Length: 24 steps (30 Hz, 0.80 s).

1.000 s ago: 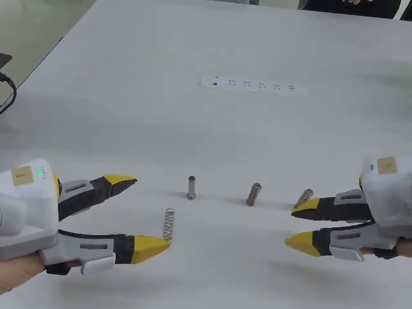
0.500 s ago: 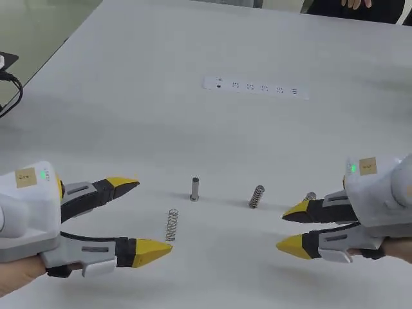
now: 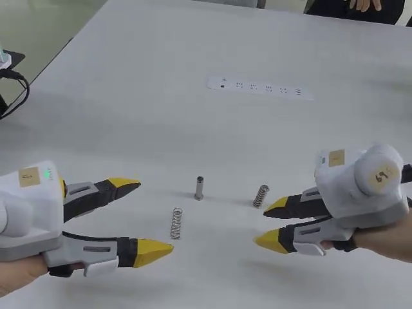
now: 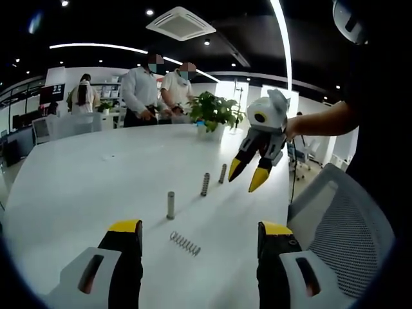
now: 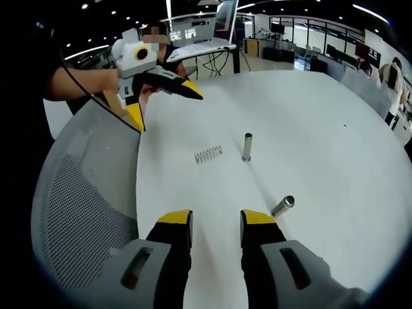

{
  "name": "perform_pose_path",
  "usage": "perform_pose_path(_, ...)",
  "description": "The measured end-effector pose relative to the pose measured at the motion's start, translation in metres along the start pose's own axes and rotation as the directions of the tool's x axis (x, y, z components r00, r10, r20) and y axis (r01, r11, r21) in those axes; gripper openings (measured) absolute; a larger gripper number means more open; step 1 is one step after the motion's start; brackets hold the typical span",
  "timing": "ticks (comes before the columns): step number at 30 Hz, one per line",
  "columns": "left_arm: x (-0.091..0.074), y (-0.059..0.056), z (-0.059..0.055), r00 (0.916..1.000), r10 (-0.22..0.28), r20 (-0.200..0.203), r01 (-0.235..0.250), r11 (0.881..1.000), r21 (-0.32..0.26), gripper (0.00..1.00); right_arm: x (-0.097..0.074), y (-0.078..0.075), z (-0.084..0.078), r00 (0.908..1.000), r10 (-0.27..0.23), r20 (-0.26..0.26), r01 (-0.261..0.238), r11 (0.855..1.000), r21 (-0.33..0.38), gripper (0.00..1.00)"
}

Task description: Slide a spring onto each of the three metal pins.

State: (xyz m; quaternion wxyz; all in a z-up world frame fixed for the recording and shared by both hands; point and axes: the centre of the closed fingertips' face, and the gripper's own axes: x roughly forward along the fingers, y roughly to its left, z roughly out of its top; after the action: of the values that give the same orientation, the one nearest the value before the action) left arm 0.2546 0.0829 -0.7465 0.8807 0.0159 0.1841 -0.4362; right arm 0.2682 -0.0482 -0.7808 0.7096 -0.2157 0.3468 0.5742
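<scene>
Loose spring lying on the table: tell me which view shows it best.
The left gripper view: the loose spring lies close ahead, unobstructed, coils distinct. The head view shows it smaller, beside the left gripper. The right gripper view shows it farther off, near the bare pin.

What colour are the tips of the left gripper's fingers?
The left gripper has bright yellow fingertips on black fingers; the head view shows them best.

Bright even light, fisheye-warped edges
</scene>
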Motion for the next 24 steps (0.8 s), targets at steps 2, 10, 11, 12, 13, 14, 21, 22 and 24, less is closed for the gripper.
perform_pose_path(2,0.000,0.000,0.000,1.0000,-0.002,0.000,0.002,1.000,-0.004,0.68,0.003,0.000,0.002,1.0000,0.000,-0.002,0.000,1.000,0.000,0.28)
perform_pose_path(10,-0.003,0.001,-0.004,1.0000,-0.004,-0.006,0.004,1.000,-0.001,0.68,0.019,0.001,0.016,0.9999,-0.008,-0.006,0.009,1.000,0.028,0.29)
perform_pose_path(11,-0.003,0.001,-0.005,0.9999,-0.004,-0.010,0.004,1.000,0.003,0.68,0.022,0.003,0.017,0.9998,-0.003,-0.018,0.004,0.999,0.051,0.29)
perform_pose_path(12,-0.003,0.001,-0.006,0.9999,-0.005,-0.012,0.005,1.000,0.003,0.68,0.023,0.003,0.018,0.9998,-0.005,-0.019,0.006,0.999,0.054,0.29)
perform_pose_path(13,-0.004,0.001,-0.006,0.9999,-0.006,-0.011,0.006,1.000,0.001,0.68,0.026,0.003,0.021,0.9998,-0.012,-0.017,0.012,0.998,0.058,0.29)
perform_pose_path(14,-0.004,0.001,-0.007,0.9999,-0.006,-0.009,0.006,1.000,-0.003,0.68,0.029,0.003,0.024,0.9996,-0.017,-0.021,0.018,0.997,0.080,0.29)
perform_pose_path(21,-0.009,0.002,-0.010,1.0000,-0.001,-0.008,0.001,1.000,-0.007,0.67,0.049,0.007,0.040,0.9991,-0.033,-0.028,0.037,0.984,0.173,0.25)
perform_pose_path(22,-0.009,0.002,-0.010,1.0000,0.000,-0.007,0.000,1.000,-0.009,0.67,0.052,0.008,0.043,0.9994,-0.026,-0.023,0.030,0.982,0.189,0.24)
perform_pose_path(24,-0.010,0.002,-0.010,1.0000,0.003,-0.007,-0.003,1.000,-0.009,0.67,0.057,0.009,0.045,0.9993,-0.029,-0.024,0.033,0.976,0.213,0.25)
